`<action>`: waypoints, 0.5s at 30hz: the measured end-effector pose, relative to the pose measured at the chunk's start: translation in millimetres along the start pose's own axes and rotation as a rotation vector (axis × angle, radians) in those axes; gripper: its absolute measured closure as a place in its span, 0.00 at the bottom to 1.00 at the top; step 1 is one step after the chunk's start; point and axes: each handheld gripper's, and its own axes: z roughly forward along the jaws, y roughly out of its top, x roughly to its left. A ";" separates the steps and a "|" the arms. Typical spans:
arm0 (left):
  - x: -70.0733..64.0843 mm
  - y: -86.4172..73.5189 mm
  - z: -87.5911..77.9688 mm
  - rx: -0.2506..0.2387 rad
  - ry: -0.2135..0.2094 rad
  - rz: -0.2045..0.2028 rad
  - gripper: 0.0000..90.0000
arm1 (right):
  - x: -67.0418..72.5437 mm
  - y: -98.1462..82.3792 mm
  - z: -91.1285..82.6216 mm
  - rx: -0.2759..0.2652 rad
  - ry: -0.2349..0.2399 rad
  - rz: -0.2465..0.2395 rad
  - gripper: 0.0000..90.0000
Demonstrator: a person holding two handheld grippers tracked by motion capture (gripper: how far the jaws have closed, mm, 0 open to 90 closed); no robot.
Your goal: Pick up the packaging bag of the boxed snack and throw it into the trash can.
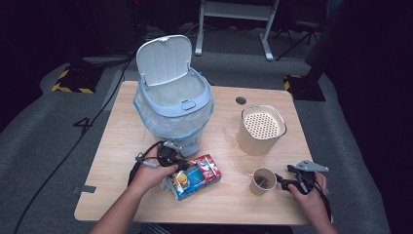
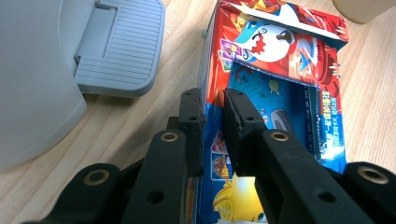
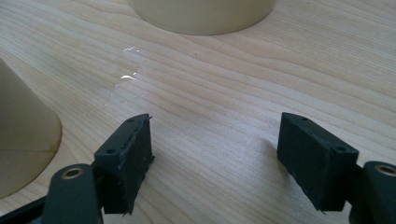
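Observation:
A red and blue snack box (image 1: pixel 196 176) with an open window cut in its top lies flat near the table's front. My left gripper (image 1: pixel 176 162) is shut on the box's left side wall; in the left gripper view the two jaws (image 2: pixel 212 100) pinch the thin cardboard edge of the box (image 2: pixel 280 70). A paper cup (image 1: pixel 263 181) stands upright to the right of the box. My right gripper (image 1: pixel 284 181) stands open just right of the cup, low over the table. In the right gripper view its jaws (image 3: pixel 217 130) hold nothing, and the cup (image 3: pixel 23 140) is at the left edge.
A light blue pedal bin (image 1: pixel 173 102) with its white lid up and a plastic liner stands behind the box; its foot pedal (image 2: pixel 119 46) is close to my left jaws. A beige canister (image 1: pixel 262 129) with a perforated top stands at the right. A small shiny smear (image 3: pixel 128 70) marks the table.

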 end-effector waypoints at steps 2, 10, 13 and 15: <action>-0.1 0.5 1.0 0.006 0.007 0.006 0.89 | -0.1 0.0 0.0 0.000 0.000 0.000 0.30; 0.1 2.4 1.4 0.014 0.029 0.017 0.99 | -0.1 0.0 0.0 0.000 0.001 0.000 0.30; -1.4 2.0 -3.3 -0.004 0.027 -0.001 0.99 | -0.1 0.0 0.0 0.000 0.001 0.000 0.30; 0.1 2.4 -8.6 -0.015 0.037 0.034 0.99 | 0.0 0.0 0.0 0.000 0.000 0.000 0.30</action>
